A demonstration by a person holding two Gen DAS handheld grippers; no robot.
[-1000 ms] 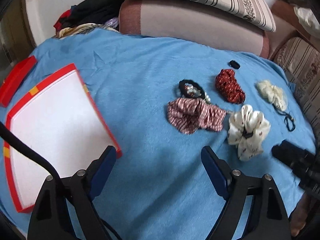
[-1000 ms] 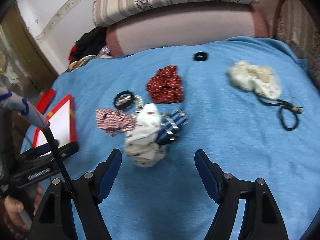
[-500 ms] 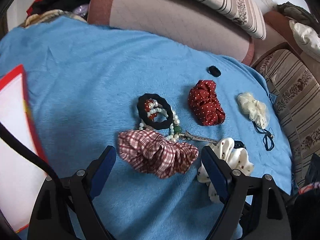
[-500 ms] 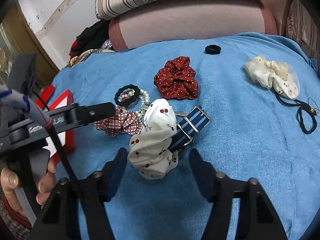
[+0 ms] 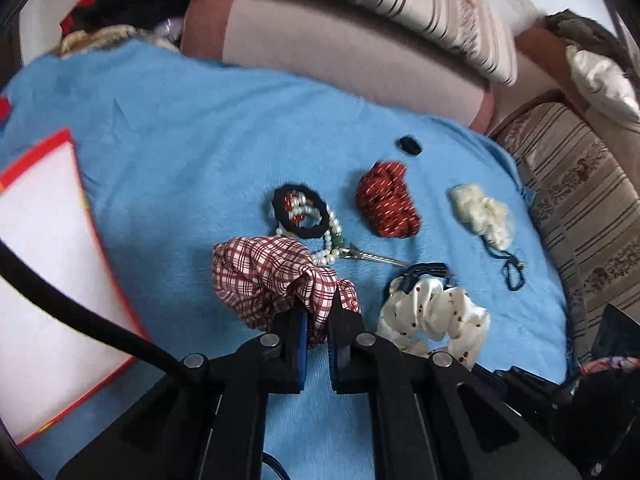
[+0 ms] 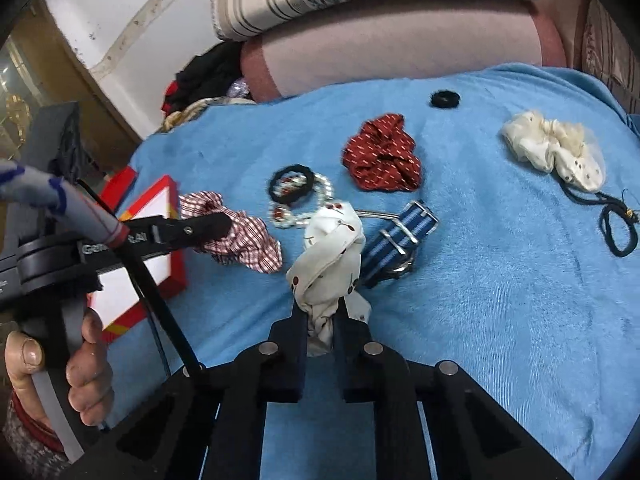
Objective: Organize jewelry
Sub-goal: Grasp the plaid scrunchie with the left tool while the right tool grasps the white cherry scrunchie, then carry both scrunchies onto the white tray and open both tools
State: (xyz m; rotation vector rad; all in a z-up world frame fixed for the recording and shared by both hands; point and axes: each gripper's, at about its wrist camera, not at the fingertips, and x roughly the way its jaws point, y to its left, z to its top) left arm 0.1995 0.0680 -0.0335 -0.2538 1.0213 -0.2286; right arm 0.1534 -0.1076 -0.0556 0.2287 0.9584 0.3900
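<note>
My left gripper (image 5: 316,312) is shut on the red checked scrunchie (image 5: 260,270), which also shows in the right wrist view (image 6: 240,236). My right gripper (image 6: 322,312) is shut on the white cherry-print scrunchie (image 6: 328,256), seen in the left wrist view (image 5: 434,312) too. A white tray with a red rim (image 5: 36,264) lies at the left. On the blue cloth lie a black hair tie with pearl bracelets (image 5: 304,210), a dark red dotted scrunchie (image 5: 388,204), a cream scrunchie (image 5: 484,214), a metal hair clip (image 5: 372,257) and a blue striped watch strap (image 6: 400,232).
A small black hair tie (image 5: 409,146) and a dark cord loop (image 6: 618,226) lie on the blue cloth (image 5: 192,152). Striped pillows (image 5: 380,4) and a pink bolster (image 5: 332,48) line the back. Clothes (image 5: 120,4) are piled at the back left.
Both grippers have moved forward and closed: the left on the red checked scrunchie, the right on the white cherry-print scrunchie. Both were open a second ago.
</note>
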